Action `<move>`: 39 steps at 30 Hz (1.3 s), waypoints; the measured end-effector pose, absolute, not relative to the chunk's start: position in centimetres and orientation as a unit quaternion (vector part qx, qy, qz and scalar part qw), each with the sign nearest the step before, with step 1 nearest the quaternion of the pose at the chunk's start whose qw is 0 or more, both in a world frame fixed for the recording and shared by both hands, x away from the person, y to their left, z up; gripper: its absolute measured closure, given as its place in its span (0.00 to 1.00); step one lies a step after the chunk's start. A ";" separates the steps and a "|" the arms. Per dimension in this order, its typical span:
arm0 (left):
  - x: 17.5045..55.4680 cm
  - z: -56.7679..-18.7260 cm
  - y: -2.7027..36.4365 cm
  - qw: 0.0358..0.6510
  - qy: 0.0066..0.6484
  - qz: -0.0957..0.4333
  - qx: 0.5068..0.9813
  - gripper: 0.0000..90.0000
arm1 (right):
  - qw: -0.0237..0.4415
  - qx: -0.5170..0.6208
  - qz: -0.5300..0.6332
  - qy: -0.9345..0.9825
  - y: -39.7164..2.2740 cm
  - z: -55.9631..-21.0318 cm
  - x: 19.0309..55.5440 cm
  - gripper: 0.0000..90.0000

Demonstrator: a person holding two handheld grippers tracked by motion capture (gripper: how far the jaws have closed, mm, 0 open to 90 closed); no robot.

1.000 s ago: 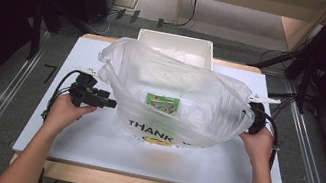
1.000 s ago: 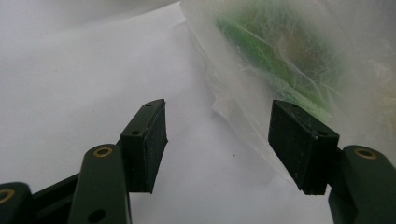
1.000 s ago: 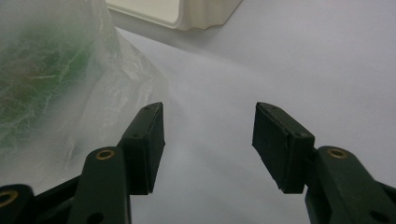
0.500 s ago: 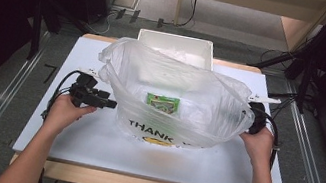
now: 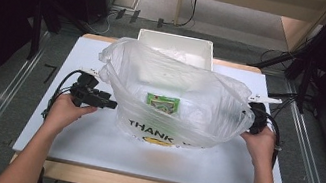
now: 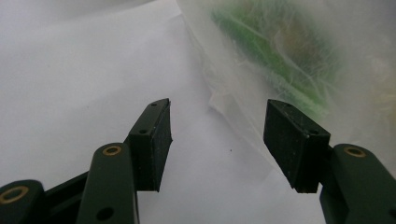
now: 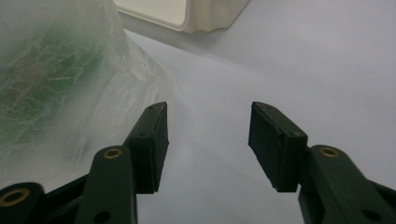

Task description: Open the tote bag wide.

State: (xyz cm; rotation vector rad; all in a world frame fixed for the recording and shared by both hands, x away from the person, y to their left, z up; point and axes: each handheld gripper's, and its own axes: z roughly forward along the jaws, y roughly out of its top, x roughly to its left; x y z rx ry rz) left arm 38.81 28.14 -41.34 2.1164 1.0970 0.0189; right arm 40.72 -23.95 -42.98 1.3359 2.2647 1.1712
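Note:
A clear plastic bag (image 5: 175, 98) printed with "THANK YOU" stands open in the middle of the white table (image 5: 90, 145). A green packet (image 5: 162, 102) lies inside it. My left gripper (image 5: 109, 104) rests at the bag's left side, pointing toward it. Its jaws (image 6: 217, 112) have just been closing a little and still stand open, with a fold of the bag (image 6: 243, 93) just ahead of the gap, untouched. My right gripper (image 5: 253, 118) sits at the bag's right edge, partly hidden by the plastic. It (image 7: 208, 114) is open too after closing slightly, with bare table between the jaws and the bag (image 7: 56, 70) beside its left jaw.
A white bin (image 5: 175, 37) stands at the table's far edge behind the bag, also visible as a bin (image 7: 187, 11) in the right gripper view. Black cables (image 5: 57, 90) trail from the left gripper. Floor rails run along both sides of the table.

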 end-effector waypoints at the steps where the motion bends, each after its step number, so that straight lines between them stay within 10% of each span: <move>1: 38.8 -41.3 28.1 0.370 0.428 0.007 0.825 0.48 | 0.131 0.460 0.403 0.780 -24.0 -43.0 40.7 0.56; 21: 40.7 -36.2 28.3 0.369 0.406 -0.018 0.836 0.76 | 0.114 0.432 0.423 0.788 -25.1 -37.1 40.5 0.63; 27: 41.3 -33.0 28.6 0.390 0.389 -0.002 0.835 0.99 | 0.108 0.423 0.435 0.788 -25.6 -34.1 40.7 0.70; 39: 42.1 -26.9 29.5 0.401 0.370 0.007 0.838 1.00 | 0.091 0.412 0.455 0.784 -25.5 -28.6 40.4 0.97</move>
